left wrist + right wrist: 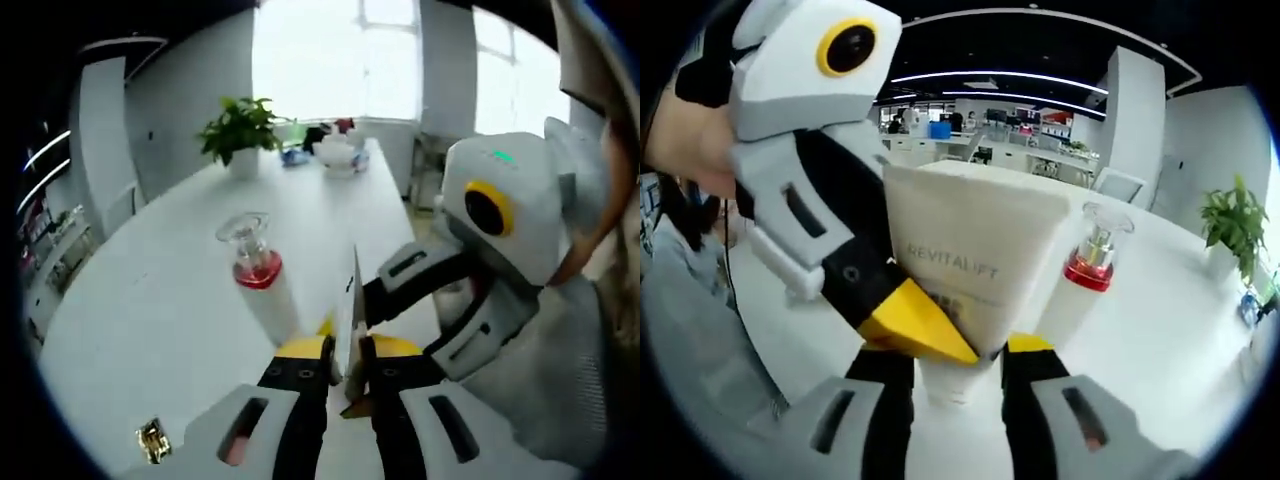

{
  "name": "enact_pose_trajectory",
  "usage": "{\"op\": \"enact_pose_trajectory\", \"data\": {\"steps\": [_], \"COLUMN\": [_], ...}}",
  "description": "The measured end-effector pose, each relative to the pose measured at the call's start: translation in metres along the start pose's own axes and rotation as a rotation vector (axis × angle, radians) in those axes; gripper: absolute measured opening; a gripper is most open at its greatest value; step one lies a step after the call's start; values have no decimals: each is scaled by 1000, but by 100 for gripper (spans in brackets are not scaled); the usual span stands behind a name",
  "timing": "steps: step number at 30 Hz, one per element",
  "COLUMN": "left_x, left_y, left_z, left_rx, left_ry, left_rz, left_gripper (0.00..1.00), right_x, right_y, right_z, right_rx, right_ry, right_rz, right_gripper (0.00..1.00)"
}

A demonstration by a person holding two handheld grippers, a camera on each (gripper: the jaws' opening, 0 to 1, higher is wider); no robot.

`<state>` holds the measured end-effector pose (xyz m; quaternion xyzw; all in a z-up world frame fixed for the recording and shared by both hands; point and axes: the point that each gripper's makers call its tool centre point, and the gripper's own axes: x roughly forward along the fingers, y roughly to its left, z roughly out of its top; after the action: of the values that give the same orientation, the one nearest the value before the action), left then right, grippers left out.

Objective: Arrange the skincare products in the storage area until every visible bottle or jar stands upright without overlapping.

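A cream tube (980, 240) printed REVITALIFT is held up above the white table (150, 300). My right gripper (965, 350) is shut on its narrow lower end. My left gripper (345, 352) is shut on the same tube (353, 295), which shows there edge-on as a thin strip. Its yellow-tipped jaw presses the tube's face where the left gripper (920, 325) reaches into the right gripper view. The right gripper (388, 318) comes in from the right of the left gripper view. Behind the tube, a white pump bottle (258, 270) with a red band and clear cap stands upright on the table, also visible as bottle (1088, 265).
A potted plant (240, 130) and a cluster of small items (335, 150) sit at the table's far end by the window. A small gold object (152, 440) lies on the near left of the table. A person's hand (590, 220) holds the right gripper.
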<state>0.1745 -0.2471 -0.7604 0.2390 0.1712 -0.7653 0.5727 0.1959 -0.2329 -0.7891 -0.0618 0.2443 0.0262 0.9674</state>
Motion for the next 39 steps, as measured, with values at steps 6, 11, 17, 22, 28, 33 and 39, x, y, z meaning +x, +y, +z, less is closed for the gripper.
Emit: {"op": "enact_pose_trajectory", "data": {"steps": [6,11,17,22,28,33,39], "left_x": [1,1,2,6,12,17,18], "left_y": [3,5,19,30,46,58,72], "left_z": [1,1,3,5,9,14,16], "left_rx": [19,72,111,143,169,181,159], "left_ry": [-2,9,23,24,21,21,13], "left_rz": [-4,-3,0,4,8,15,20], "left_gripper": [10,11,11,11,11,11,11], "right_x": [2,1,-3,-7,-13,-18,-23], "right_y": [-2,-3,-12,-19,-30,-35,-38], "right_z": [2,2,-6,-5,-7,-8,-16], "right_rx": [6,-7,43,70,104,119,106], "right_ry": [-7,-10,0,-5,-10,-10,16], "right_rz": [1,-7,-18,-21,-31,-32,-33], "right_gripper": [33,37,48,57,66,74,76]}}
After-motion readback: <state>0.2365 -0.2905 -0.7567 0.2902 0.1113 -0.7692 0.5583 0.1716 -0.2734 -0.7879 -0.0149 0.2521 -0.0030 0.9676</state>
